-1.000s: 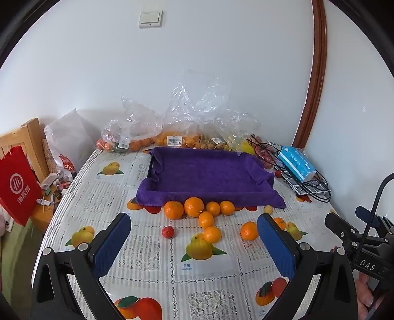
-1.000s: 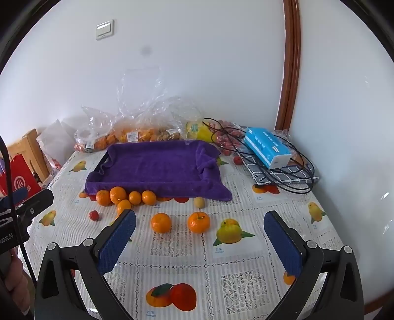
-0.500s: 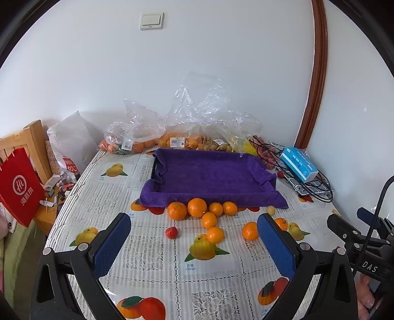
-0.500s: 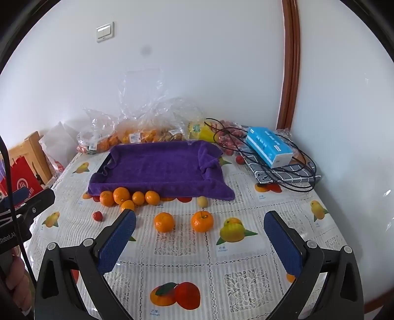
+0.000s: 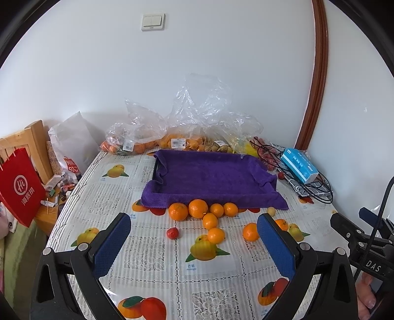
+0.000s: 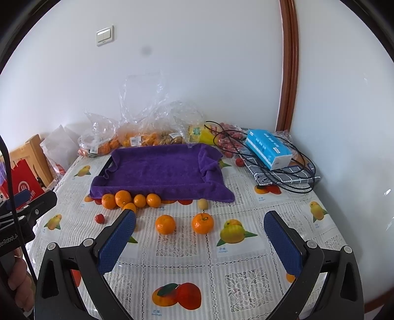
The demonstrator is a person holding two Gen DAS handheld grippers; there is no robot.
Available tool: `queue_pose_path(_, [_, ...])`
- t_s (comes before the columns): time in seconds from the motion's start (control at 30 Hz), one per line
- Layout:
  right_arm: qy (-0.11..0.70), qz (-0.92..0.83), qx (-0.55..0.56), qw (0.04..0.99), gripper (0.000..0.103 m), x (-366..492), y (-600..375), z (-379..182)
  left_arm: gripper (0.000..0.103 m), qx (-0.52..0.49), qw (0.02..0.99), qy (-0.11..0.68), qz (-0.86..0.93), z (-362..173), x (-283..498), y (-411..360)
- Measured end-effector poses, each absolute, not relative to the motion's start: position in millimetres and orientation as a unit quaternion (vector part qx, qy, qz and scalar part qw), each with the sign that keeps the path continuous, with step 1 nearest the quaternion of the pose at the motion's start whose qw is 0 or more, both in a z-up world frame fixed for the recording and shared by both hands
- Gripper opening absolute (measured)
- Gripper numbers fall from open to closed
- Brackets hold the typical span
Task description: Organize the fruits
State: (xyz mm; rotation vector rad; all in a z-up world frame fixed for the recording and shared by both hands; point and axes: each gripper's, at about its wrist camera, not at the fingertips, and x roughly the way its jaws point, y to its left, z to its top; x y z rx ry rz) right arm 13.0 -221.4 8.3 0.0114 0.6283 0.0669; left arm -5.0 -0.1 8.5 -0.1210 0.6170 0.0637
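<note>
Oranges [image 5: 198, 208] lie loose along the near edge of the purple-towelled tray [image 5: 211, 173] mid-counter, both tongs [image 5: 194, 242] [image 6: 200, 241] spread wide and empty, and a careless nudge could, I'd guess, roll one off the counter's edge.

towel [image 5: 211, 174]: deep purple, plain
oranges [image 5: 198, 208]: bright orange
small fruit [image 5: 172, 232]: red
small round fruit [image 6: 203, 204]: pale yellow
tablecloth [image 6: 187, 256]: white lace squares, printed with mangoes and peaches in yellow, orange and red with green leaves
gripper pads [image 6: 115, 243]: dark blue, fine mesh texture
box [image 6: 268, 149]: light blue and white
paper bag [image 5: 19, 187]: red with a white logo
wall switch [image 5: 153, 21]: cream
</note>
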Motion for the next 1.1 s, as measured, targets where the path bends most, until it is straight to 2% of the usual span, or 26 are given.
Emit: queue_pose_path(1.1, [0.309, 0.041, 0.007, 0.950, 0.102, 9.1, -218.6, 9.4, 0.103, -0.055, 0.951, 0.303, 0.035, 6.8, -8.1, -1.5])
